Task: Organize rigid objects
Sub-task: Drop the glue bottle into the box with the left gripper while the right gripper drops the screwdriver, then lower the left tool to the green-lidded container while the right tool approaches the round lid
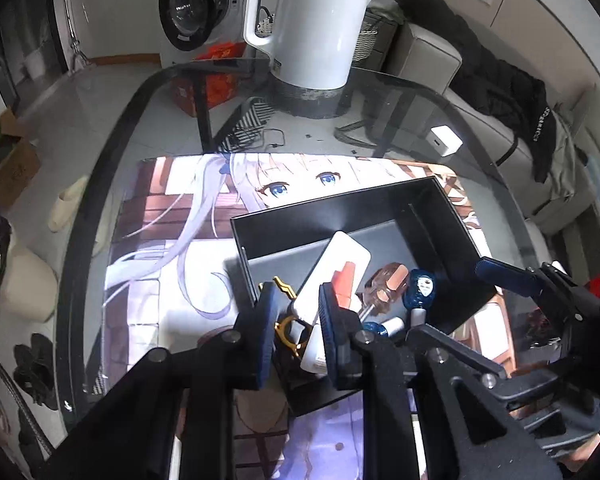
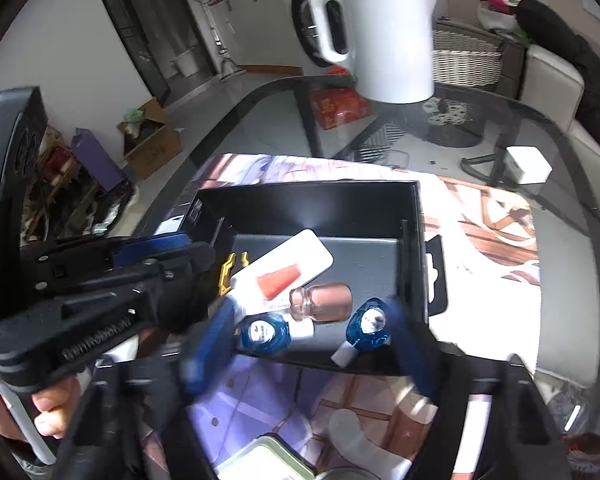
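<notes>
Left gripper [image 1: 298, 320], its jaws nearly together, hangs over the near corner of the black box [image 1: 432, 196], apparently clamped on the lower end of the white tube [image 1: 336, 268]; the contact itself is hard to make out. That tube lies inside the box, its long axis running diagonally up toward the far wall. Beside it lie a gold clip [image 1: 286, 312], a rose-coloured bottle [image 2: 324, 300] on its side, and two blue bottles [image 2: 260, 330], white caps pointing toward the near rim. Right gripper [image 2: 312, 344] stands wide and released, its blurred blue fingers [image 2: 404, 344] flanking those bottles. Everything rests on a printed mat [image 1: 172, 240] on the glass table [image 1: 112, 128].
</notes>
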Demonstrator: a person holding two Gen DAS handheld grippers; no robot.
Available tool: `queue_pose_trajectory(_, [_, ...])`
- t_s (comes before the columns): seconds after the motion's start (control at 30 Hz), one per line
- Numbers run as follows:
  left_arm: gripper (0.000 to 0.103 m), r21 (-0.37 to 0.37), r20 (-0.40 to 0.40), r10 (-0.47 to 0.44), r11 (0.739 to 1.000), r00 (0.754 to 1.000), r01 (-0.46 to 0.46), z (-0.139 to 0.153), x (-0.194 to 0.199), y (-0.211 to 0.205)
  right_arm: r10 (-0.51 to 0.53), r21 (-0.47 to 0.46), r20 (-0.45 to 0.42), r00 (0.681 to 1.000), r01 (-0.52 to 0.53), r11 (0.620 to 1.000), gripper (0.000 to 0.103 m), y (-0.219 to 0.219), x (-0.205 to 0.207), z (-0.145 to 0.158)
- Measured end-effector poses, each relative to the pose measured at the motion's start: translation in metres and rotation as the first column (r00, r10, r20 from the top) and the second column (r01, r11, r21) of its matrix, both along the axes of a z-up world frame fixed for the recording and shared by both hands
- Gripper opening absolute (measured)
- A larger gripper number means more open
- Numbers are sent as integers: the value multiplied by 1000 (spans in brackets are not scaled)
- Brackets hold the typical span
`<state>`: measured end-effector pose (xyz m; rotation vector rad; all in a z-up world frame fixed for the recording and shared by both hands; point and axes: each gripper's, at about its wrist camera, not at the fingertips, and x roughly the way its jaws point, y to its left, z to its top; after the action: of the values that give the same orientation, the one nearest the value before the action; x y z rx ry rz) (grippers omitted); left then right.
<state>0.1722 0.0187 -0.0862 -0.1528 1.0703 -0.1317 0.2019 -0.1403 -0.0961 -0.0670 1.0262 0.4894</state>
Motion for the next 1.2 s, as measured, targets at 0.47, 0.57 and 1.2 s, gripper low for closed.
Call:
queue_pose_trajectory(0.47, [20,38,16,-14,999,1000,13,6,-24,5,-39,29,110,993,36,999,103,-24,-16,26])
queue_pose_trajectory(0.57, [20,27,17,-9,1000,1000,9,8,-28,7,-20,18,106,994,18,1000,103,-25,-19,23])
queue_pose_trajectory(1.2, [26,98,28,-79,992,996,76,2,-77,-7,65,-172,-66,996,-75,982,103,-30,-48,-31])
